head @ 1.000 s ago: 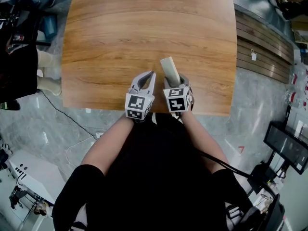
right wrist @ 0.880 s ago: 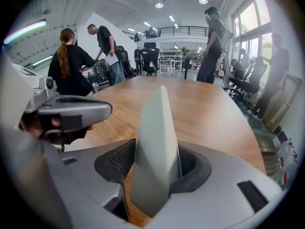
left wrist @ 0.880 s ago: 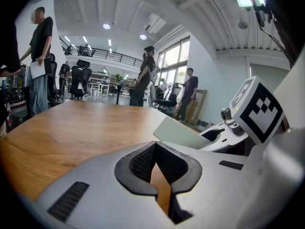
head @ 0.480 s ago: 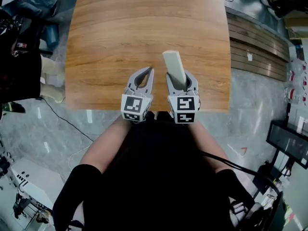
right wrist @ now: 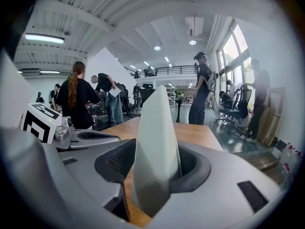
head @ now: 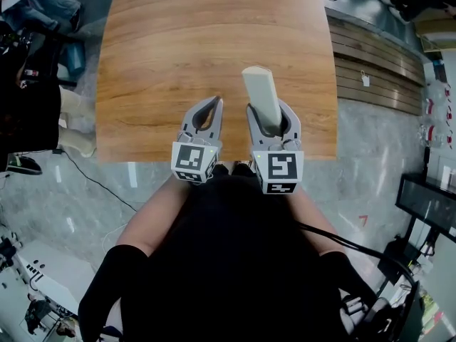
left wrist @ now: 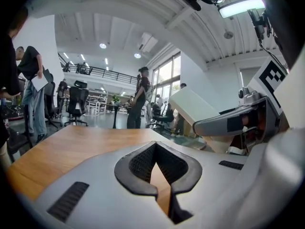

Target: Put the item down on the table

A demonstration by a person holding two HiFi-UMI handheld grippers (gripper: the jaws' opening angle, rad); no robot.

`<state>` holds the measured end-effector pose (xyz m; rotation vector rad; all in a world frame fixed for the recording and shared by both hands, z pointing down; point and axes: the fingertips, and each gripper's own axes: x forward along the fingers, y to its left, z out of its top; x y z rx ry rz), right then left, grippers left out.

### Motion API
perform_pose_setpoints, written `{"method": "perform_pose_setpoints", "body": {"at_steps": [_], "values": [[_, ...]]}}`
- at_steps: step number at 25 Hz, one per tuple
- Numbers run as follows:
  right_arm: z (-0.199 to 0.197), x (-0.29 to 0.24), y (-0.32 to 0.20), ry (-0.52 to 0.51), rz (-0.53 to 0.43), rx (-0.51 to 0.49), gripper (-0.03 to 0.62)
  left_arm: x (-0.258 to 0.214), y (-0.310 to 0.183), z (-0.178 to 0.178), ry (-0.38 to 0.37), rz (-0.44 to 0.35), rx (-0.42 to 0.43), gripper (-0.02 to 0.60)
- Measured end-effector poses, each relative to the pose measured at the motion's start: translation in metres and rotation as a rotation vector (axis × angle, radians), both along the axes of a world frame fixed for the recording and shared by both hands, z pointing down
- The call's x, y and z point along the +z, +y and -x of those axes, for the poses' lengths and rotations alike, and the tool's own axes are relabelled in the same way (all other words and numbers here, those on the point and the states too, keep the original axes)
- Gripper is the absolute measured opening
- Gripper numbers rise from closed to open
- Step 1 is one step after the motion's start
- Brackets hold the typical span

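The item is a pale, flat, elongated block that sticks up and forward out of my right gripper, whose jaws are shut on its lower part. In the right gripper view the item stands upright between the dark pads of that gripper. My left gripper hovers beside it over the near edge of the wooden table, shut with nothing in it. Its tips meet in the left gripper view, where the item shows at the right.
A person's legs and shoes are at the table's left side, and a cable lies on the floor there. A slatted wooden platform runs along the right. Several people and office chairs stand beyond the table.
Both grippers look a little larger and further apart, their marker cubes now past the table's near edge. The item stays in the right gripper's grip.
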<state>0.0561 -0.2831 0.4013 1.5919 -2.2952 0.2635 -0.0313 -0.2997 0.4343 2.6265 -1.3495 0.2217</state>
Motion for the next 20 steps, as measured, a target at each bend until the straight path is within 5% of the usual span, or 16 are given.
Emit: {"method": "perform_pose_setpoints", "body": {"at_steps": [6, 15, 20], "values": [[-0.002, 0.048, -0.002, 0.022, 0.118, -0.002, 0.215, 0.006, 0.003, 0.001, -0.010, 0.017, 0.000, 0.003], [0.006, 0.209, 0.007, 0.102, 0.529, -0.026, 0.215, 0.041, 0.000, 0.016, -0.046, 0.093, -0.008, 0.003], [0.003, 0.251, 0.006, 0.189, 0.615, -0.039, 0.215, 0.057, -0.002, 0.020, -0.048, 0.128, -0.003, 0.003]]}}
